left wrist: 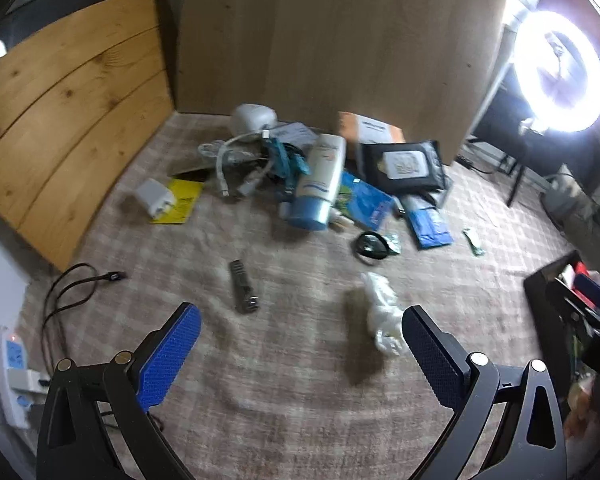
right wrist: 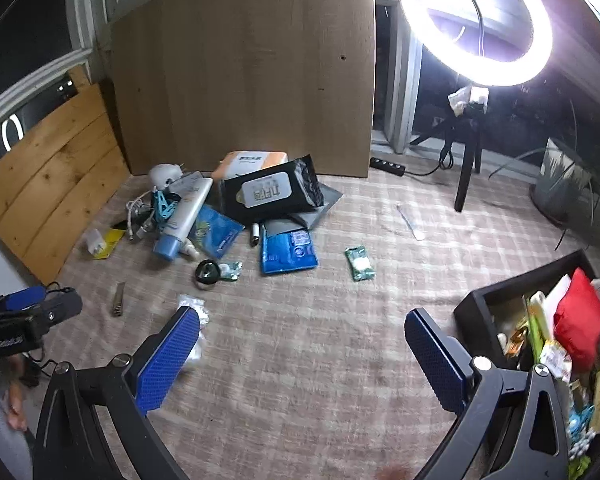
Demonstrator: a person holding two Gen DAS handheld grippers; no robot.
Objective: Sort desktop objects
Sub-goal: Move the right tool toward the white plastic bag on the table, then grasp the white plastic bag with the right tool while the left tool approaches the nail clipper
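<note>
A crumpled white bag [left wrist: 382,312] is seen at lower centre of the left view, just beside the right finger of the wide-open, empty left gripper [left wrist: 300,344]. A clipper [left wrist: 243,287] lies left of it, its long axis running up-down. Only the right view shows the bin's [right wrist: 480,300] contents behind the open, empty right gripper [right wrist: 302,344].

No print on the wipes pack [right wrist: 268,196] reads clearly.
</note>
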